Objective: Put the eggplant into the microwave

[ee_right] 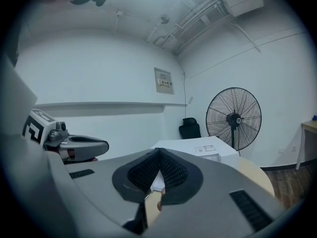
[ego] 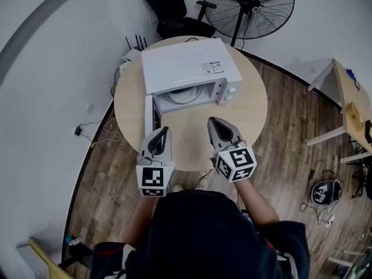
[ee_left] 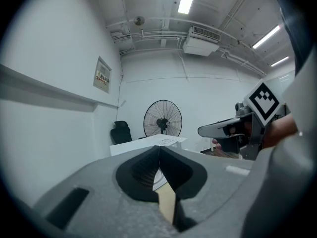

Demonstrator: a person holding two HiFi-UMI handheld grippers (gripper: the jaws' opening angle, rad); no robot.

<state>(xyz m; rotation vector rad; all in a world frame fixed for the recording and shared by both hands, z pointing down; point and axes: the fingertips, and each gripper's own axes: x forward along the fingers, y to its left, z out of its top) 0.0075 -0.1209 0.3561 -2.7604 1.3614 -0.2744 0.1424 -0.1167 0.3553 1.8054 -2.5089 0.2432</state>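
The round tabletop (ego: 250, 118) fills the space in front of me, and the white microwave (ego: 186, 67) sits on its far half. The microwave's door (ego: 149, 116) is swung open on the left side and juts toward me. From above I see only the front strip of the cavity, with a pale turntable (ego: 185, 95) in it. I cannot make out the eggplant there or anywhere else. Beyond the tabletop a black standing fan (ego: 251, 6) and a black office chair (ego: 170, 6) stand by the wall.

My forearms reach forward from my body, the left forearm (ego: 138, 222) and the right forearm (ego: 258, 205) roughly side by side. Both hands hold their tools nearly level over the near edge of the tabletop, pointed at the microwave.

The left tongs (ego: 165, 130) hang just beside the outer end of the open door, with the jaws pressed together and nothing between them. The right tongs (ego: 211, 121) hover over bare tabletop in front of the microwave's opening, also closed tight and empty. The two are apart from each other and touch nothing.
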